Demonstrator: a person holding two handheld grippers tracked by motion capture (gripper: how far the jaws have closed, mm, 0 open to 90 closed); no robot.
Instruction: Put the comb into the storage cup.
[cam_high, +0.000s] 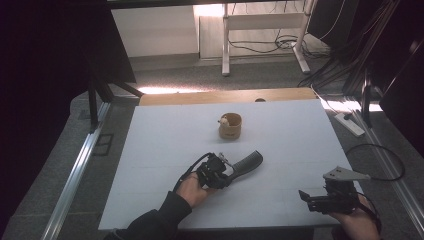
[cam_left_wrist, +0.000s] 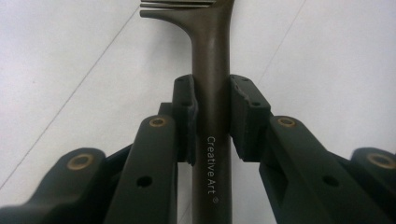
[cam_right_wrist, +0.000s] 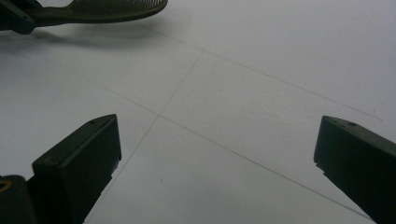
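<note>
A dark grey comb lies low over the white table, near its middle, with its toothed head pointing toward the far right. My left gripper is shut on the comb's handle. In the left gripper view the pads press both sides of the handle, which reads "Creative Art". My right gripper rests at the table's near right corner, open, with nothing between its jaws. In the right gripper view, that gripper faces bare table, and the comb's head shows at the top left.
A small tan cup with a pale object at its rim stands beyond the comb, toward the far edge. A black cable loops off the table's right side. A power strip lies on the floor to the right.
</note>
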